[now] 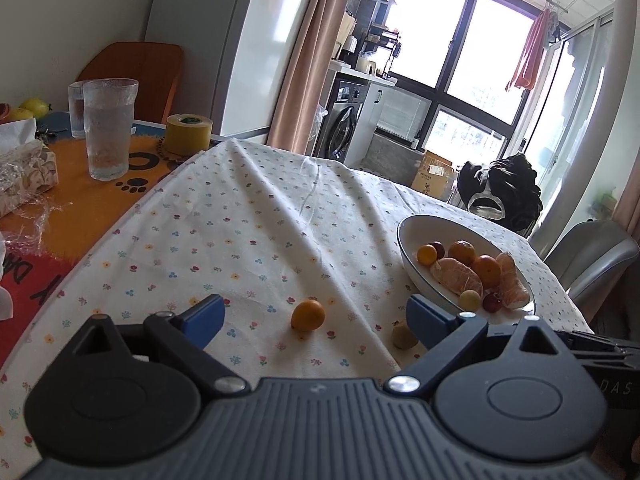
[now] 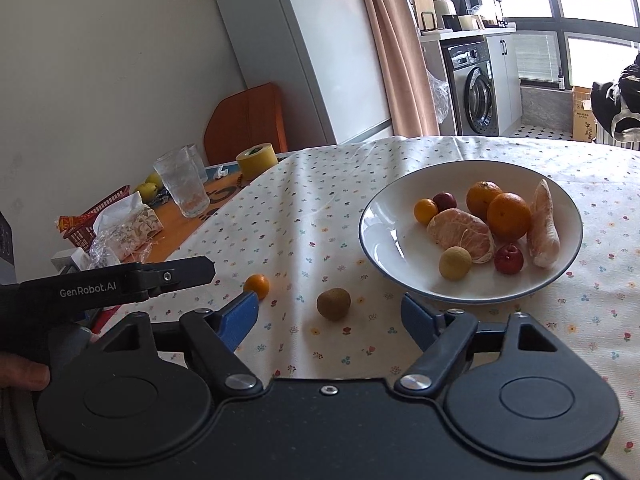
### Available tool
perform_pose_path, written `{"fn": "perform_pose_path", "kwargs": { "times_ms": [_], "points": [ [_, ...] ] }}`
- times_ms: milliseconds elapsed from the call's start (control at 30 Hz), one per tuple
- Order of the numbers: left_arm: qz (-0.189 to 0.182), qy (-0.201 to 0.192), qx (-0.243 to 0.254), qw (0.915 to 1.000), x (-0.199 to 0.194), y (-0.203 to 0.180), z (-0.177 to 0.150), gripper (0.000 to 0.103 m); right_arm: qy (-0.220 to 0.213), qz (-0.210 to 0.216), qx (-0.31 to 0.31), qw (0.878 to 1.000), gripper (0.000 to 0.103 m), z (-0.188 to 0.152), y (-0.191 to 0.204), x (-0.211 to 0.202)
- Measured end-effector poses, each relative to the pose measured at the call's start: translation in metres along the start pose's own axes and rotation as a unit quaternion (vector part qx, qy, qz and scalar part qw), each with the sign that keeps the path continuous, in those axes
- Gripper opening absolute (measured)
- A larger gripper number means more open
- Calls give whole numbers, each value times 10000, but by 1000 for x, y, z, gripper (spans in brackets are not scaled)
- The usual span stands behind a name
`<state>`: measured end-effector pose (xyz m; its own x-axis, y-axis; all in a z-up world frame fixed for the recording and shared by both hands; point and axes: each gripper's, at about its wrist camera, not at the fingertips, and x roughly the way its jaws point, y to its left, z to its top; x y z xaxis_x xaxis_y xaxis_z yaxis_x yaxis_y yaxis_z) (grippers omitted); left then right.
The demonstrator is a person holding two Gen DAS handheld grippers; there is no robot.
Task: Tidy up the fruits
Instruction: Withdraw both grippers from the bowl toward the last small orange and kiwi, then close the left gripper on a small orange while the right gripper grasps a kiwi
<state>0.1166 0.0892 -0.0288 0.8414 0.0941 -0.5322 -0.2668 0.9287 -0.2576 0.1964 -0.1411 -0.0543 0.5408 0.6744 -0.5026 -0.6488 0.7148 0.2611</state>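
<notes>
Bench (image 2: 520, 360): round, covered by a white cloth printed with small flowers; an orange mat with paw prints (image 1: 80, 184) shows at the uncovered far side.

Bowl (image 2: 384, 216): white, dark-rimmed, shallow, on the cloth ahead and right of both tools. Contents: two whole oranges touching each other (image 2: 509, 216), one small orange fruit (image 2: 425, 211), two small dark red fruits (image 2: 508, 258), one pale yellow round fruit (image 2: 455, 263), one large peeled citrus half (image 2: 460, 234), one peeled citrus wedge (image 2: 543, 224) leaning near the right wall.

Loose fruit on the cloth, outside the bowl:
- small orange (image 1: 307, 315), lying just ahead of the left tongs (image 1: 316, 322), between the blue finger pads
- brown kiwi-like fruit (image 2: 333, 304), just ahead of the right tongs (image 2: 328, 322), near the bowl's front rim but apart from it; the two loose fruits lie near each other, not touching

Left tongs: spread wide, holding nothing. Right tongs: spread wide, holding nothing.

Other items, far side: two ribbed glasses (image 1: 110, 128), yellow tape roll (image 1: 189, 134), tissue pack (image 2: 128, 228), red basket (image 2: 86, 232), yellow-green fruit (image 2: 148, 190)
</notes>
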Motion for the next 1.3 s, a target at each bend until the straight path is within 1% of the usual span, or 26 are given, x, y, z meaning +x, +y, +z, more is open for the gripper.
{"fn": "perform_pose_path", "kwargs": {
  "times_ms": [67, 200, 267, 367, 500, 633, 733, 767, 800, 833, 867, 900, 933, 967, 1000, 1300],
  "points": [
    [-14, 60, -2, 10000, 7, 1, 1, 85, 100, 15, -37, 9999, 66, 0, 2, 8],
    [-25, 199, 2, 9998, 22, 4, 2, 74, 239, 38, -27, 9997, 58, 1, 2, 23],
    [-30, 281, -20, 9996, 29, 7, 2, 67, 305, 42, -30, 9995, 54, 2, 3, 31],
    [-15, 386, -81, 9992, 39, 11, 1, 60, 402, 56, -51, 9992, 53, 2, 4, 41],
    [5, 483, -157, 9987, 50, 16, 1, 57, 509, 43, -96, 9986, 52, 4, 4, 52],
    [-15, 596, -246, 9979, 60, 19, 1, 50, 606, 47, -107, 9981, 50, 7, 3, 62],
    [-31, 660, -310, 9973, 66, 20, 1, 48, 644, 56, -113, 9978, 49, 10, 2, 67],
    [-19, 668, -282, 9974, 68, 19, 1, 44, 659, 59, -113, 9977, 48, 10, 1, 68],
    [-11, 674, -263, 9974, 68, 19, 1, 43, 683, 57, -113, 9976, 47, 10, 1, 70],
    [-9, 671, -254, 9974, 70, 18, 1, 42, 703, 51, -111, 9975, 44, 10, 0, 71],
    [-17, 676, -264, 9974, 71, 18, 2, 38, 728, 57, -130, 9972, 40, 11, 0, 73],
    [-36, 685, -284, 9972, 71, 18, 2, 36, 758, 67, -143, 9970, 39, 11, 1, 74],
    [-59, 708, -316, 9970, 72, 18, 2, 30, 776, 75, -152, 9968, 36, 10, 1, 75],
    [-54, 718, -329, 9969, 73, 18, 2, 24, 801, 46, -180, 9966, 30, 10, 2, 76],
    [-46, 726, -336, 9968, 73, 18, 2, 23, 837, -4, -224, 9962, 25, 10, 2, 79],
    [-4, 621, -378, 9974, 62, 14, 1, 23, 702, 97, -304, 9970, 25, 10, 5, 67]
  ]
}}
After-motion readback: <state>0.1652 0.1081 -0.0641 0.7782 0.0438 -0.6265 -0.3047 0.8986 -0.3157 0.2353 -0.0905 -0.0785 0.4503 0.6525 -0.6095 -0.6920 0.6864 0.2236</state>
